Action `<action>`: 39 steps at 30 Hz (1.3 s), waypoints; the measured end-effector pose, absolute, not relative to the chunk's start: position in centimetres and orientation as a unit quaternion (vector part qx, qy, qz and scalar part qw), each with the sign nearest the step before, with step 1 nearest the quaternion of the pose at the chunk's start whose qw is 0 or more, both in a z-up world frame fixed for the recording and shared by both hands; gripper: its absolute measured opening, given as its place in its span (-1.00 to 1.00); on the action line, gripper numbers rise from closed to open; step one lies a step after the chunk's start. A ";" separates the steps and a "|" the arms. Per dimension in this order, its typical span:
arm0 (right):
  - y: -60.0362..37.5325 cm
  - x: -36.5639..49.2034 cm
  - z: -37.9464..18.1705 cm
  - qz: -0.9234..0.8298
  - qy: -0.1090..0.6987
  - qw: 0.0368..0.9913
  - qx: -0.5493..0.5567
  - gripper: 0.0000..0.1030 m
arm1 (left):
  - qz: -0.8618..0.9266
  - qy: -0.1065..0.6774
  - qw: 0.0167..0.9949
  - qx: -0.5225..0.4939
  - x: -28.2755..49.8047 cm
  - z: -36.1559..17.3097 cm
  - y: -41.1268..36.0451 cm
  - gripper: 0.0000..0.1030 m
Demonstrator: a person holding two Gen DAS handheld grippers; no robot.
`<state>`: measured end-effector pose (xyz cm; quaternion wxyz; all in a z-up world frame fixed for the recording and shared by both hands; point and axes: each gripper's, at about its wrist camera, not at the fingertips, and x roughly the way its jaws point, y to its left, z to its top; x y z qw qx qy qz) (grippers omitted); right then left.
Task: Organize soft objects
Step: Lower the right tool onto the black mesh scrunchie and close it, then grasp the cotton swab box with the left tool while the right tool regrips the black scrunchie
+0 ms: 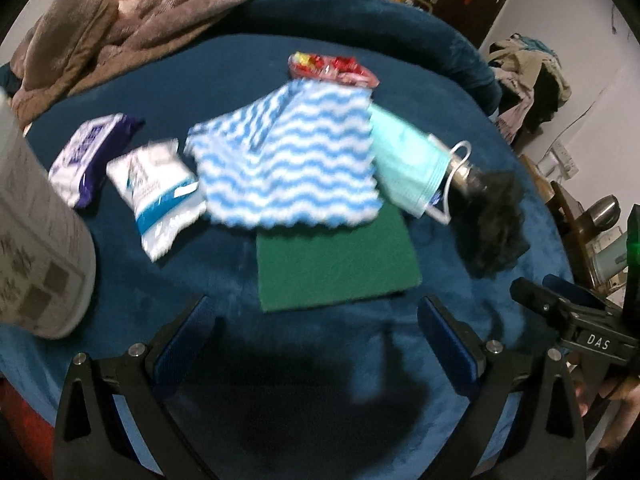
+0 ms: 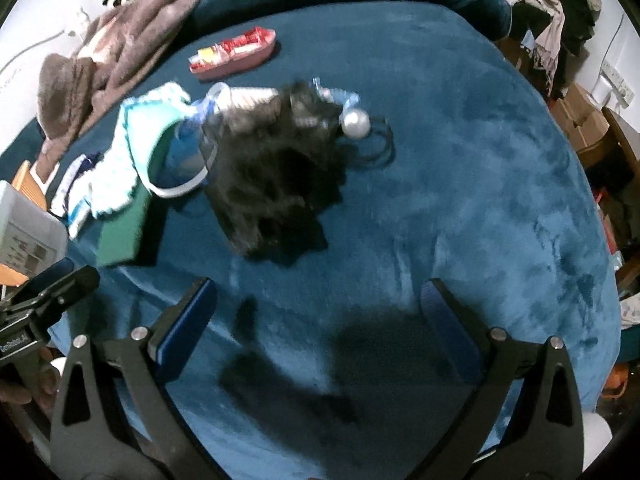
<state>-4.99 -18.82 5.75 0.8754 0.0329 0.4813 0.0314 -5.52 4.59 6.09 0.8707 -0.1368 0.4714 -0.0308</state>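
Both claws hover empty over the blue plush surface, jaws spread wide, so nothing is picked yet. Left claw faces the green pad at centre frame, half covered by the wavy blue-white cloth; the overlap suggests a loose pile awaiting sorting. Right claw points toward the black fluffy item at centre of its view, probably its first target. The teal face mask lies right of the cloth.

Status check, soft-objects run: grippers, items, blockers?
Left gripper open, empty. Right gripper open, empty. Striped cloth overlaps green pad; black fluffy item untouched. Nothing in the way.
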 end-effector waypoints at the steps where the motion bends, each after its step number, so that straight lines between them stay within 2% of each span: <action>1: -18.7 -4.8 6.0 0.032 0.475 0.879 0.032 0.98 | -0.033 0.468 0.873 -0.133 -5.3 6.5 4.4 0.97; 7: -17.8 -1.3 7.0 0.030 0.463 0.885 0.032 0.96 | -0.028 0.457 0.878 -0.136 -4.5 7.4 3.4 0.97; 9: -17.6 0.0 6.5 0.036 0.472 0.880 0.037 0.75 | -0.023 0.461 0.876 -0.143 -4.6 7.2 3.6 0.97; 11: -17.7 0.3 5.9 0.050 0.485 0.872 0.044 -0.40 | -0.017 0.469 0.871 -0.146 -4.8 6.8 4.0 0.97; 12: -17.8 0.4 5.6 0.058 0.497 0.864 0.048 -0.53 | -0.016 0.471 0.870 -0.147 -5.0 6.7 3.8 0.97; 15: -18.5 -0.5 6.4 0.070 0.484 0.869 0.068 -0.63 | -0.024 0.468 0.873 -0.139 -5.0 7.2 3.7 0.97; 26: -23.1 -4.0 10.4 0.042 0.440 0.893 0.084 -0.63 | -0.089 0.457 0.881 -0.088 -1.7 9.9 -3.2 0.94; 33: -26.5 -3.8 8.1 0.010 0.451 0.883 0.131 -0.63 | -0.131 0.489 0.851 -0.141 1.1 9.2 -9.0 0.87; 39: -27.3 -4.0 6.5 0.010 0.435 0.884 0.168 -0.60 | -0.067 0.512 0.838 -0.179 4.4 7.2 -11.9 0.68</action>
